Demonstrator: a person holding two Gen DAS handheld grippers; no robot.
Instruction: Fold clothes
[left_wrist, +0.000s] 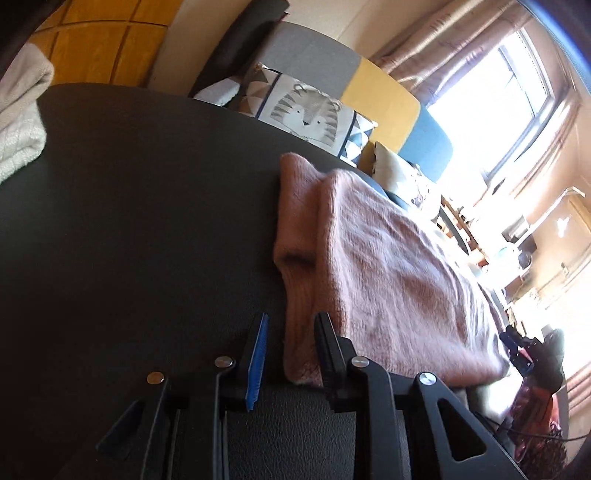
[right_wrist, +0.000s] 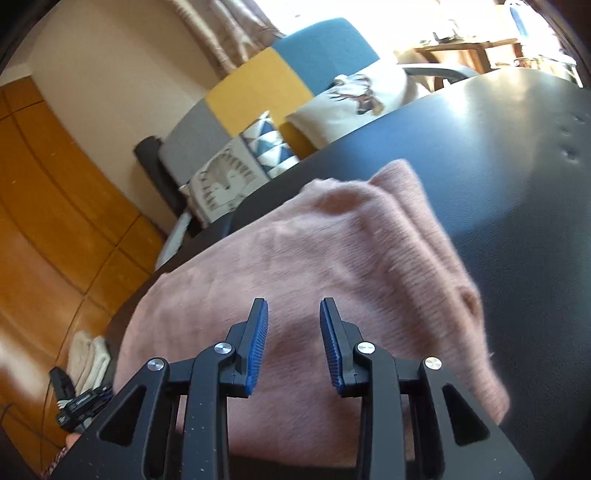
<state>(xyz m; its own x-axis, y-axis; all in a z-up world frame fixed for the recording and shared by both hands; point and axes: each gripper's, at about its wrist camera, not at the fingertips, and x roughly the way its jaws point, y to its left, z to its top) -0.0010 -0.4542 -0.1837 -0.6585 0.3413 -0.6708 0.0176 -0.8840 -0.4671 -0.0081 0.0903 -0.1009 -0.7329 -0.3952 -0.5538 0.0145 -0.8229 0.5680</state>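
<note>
A pink knitted garment (left_wrist: 388, 266) is seen lying folded on a black table (left_wrist: 129, 221), with a ribbed cuffed part laid along one folded edge. The left gripper (left_wrist: 291, 325) is held low at the near edge of the garment; its jaws are parted, the ribbed hem lies in the gap between them, and the pads are not seen pressing on the cloth. The right gripper (right_wrist: 293, 314) is held above the garment (right_wrist: 314, 258), jaws apart, with only the flat knit surface seen in the gap beyond them and nothing clamped. A folded pale garment (left_wrist: 22, 122) is noted at the far left of the left jaws, well apart from the pink one.
</note>
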